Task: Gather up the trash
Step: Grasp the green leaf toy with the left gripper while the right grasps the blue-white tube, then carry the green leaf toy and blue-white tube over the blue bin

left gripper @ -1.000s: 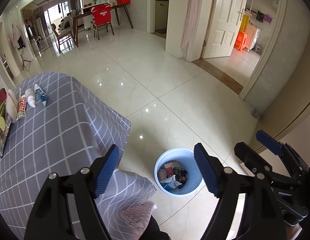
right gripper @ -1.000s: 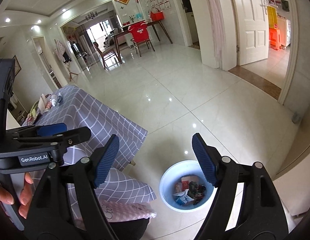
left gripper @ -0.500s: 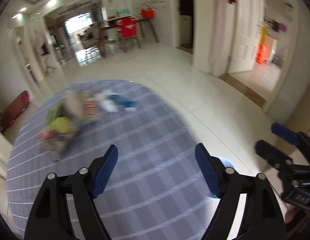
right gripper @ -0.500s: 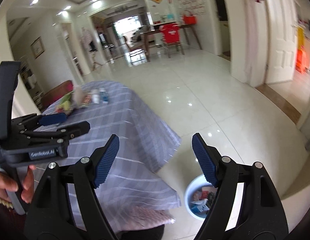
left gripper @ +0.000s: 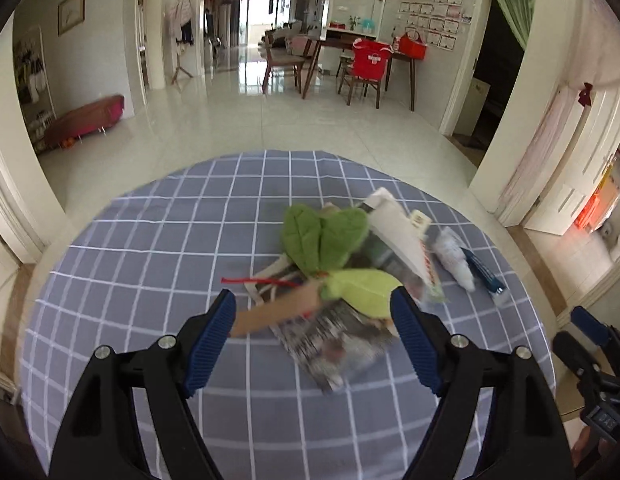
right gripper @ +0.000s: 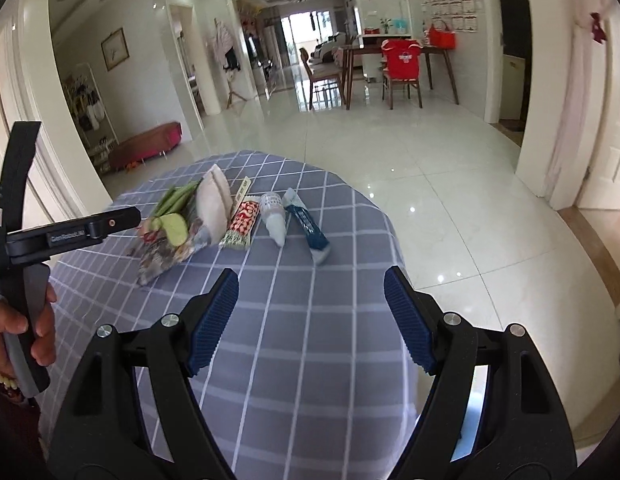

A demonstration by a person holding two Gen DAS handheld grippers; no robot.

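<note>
Trash lies in a loose heap on the far half of the checked cloth [left gripper: 150,280]: green leaves [left gripper: 321,236] over a printed bag [left gripper: 333,340], a brown strip [left gripper: 274,312] sticking out toward the left gripper [left gripper: 311,336], then a white pouch [right gripper: 213,204], a red wrapper [right gripper: 242,222], a white tube [right gripper: 273,216] and a blue tube [right gripper: 308,226] side by side to the right. Left claw is wide apart and empty, low over the cloth, with the leaf-and-bag clump sitting between its tips in the wrist view; whether a pad touches anything cannot be told through the blur. Right gripper [right gripper: 310,316] is also spread and empty, hanging back over the near cloth, well short of the tubes. Judged step: left claw reaching for the first piece of the heap. To do it well, it should drop square over the brown strip or the bag's near corner, get both pads down to cloth level, and pinch one item only; the leaves are soft and stacked, so a shallow bite would likely shed them. The right claw has the tubes nearest and could take those separately. Against a second ago: both cameras then looked down at a blue bin on the floor beside the table, full of scraps; now the bin is out of both views and the heap fills the left one, much closer. Both claws were spread then as now.
</note>
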